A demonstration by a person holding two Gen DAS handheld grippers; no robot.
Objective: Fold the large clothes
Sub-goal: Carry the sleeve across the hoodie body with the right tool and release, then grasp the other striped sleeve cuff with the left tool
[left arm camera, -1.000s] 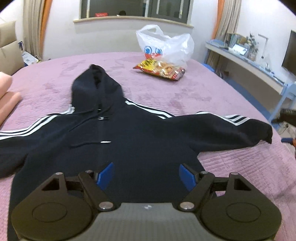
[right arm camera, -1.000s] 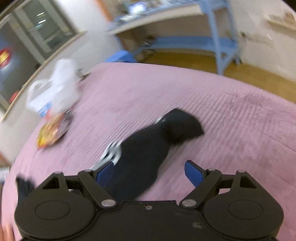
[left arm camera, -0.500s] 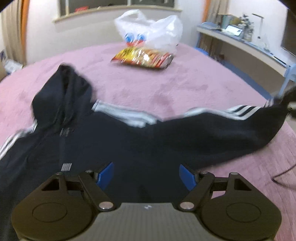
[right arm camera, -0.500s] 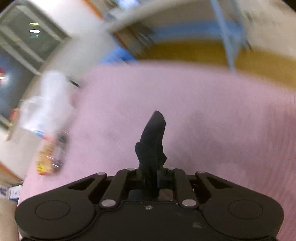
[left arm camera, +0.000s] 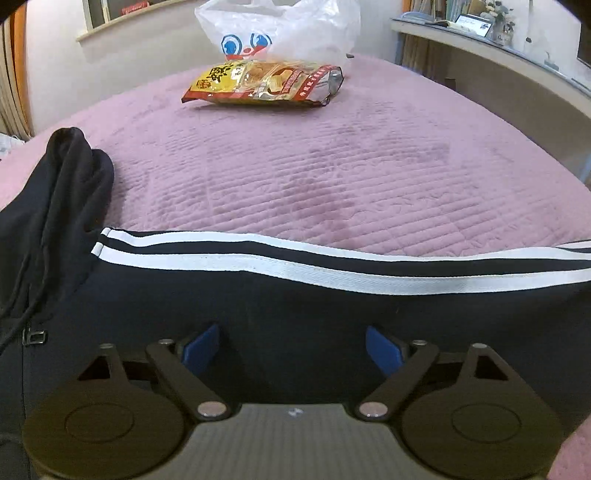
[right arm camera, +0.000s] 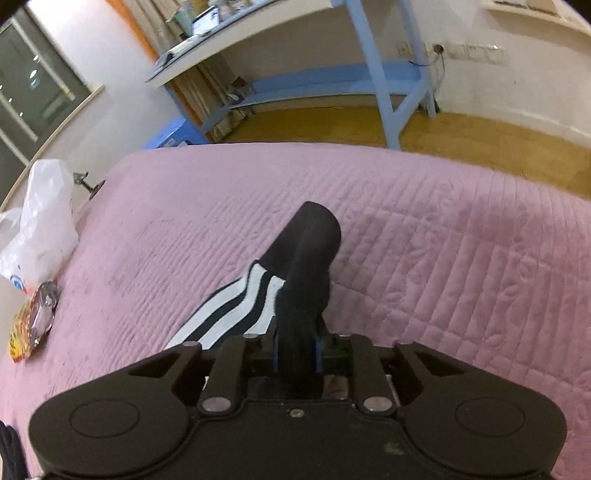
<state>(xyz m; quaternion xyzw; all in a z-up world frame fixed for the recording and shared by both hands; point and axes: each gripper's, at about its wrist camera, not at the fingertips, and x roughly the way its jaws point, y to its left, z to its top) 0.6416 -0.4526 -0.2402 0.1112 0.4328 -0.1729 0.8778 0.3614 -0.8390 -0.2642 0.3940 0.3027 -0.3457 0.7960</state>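
The black hoodie (left arm camera: 258,317) lies spread on the pink quilted bed cover (left arm camera: 332,166), its hood (left arm camera: 70,177) bunched at the left and one white-striped sleeve (left arm camera: 369,266) running across to the right. The left gripper (left arm camera: 291,349) hangs over the dark body fabric with its jaws wide — both blue pads (left arm camera: 201,349) are bare, and they have just been opening a little further. The right gripper (right arm camera: 296,350) is clamped narrow on the sleeve cuff (right arm camera: 306,254), which stands up from between its pads; these jaws have just eased slightly. Far off on the cover sit a snack packet (left arm camera: 262,83) and, touching it behind, a white plastic bag (left arm camera: 280,29).
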